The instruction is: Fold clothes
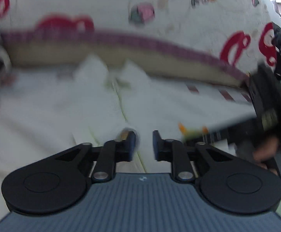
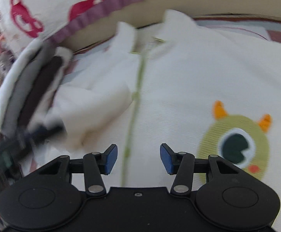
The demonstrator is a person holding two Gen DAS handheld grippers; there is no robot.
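White jacket [image 2: 179, 89]: zip axis twelve-to-six between my right gripper [image 2: 138, 158] pads, half open, empty; left gripper [image 1: 144, 145] narrowly parted, empty.

The right gripper [image 2: 138, 158] hangs over a white jacket [image 2: 188, 81], its blue pads apart and nothing between them. A green zipper [image 2: 135, 96] runs up the middle. At lower right is a green monster patch [image 2: 235, 147]. At left lies a blurred pile of folded clothes [image 2: 24, 89].

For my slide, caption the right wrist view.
Open right tongs hover over a white jacket with a green one-eyed monster patch.
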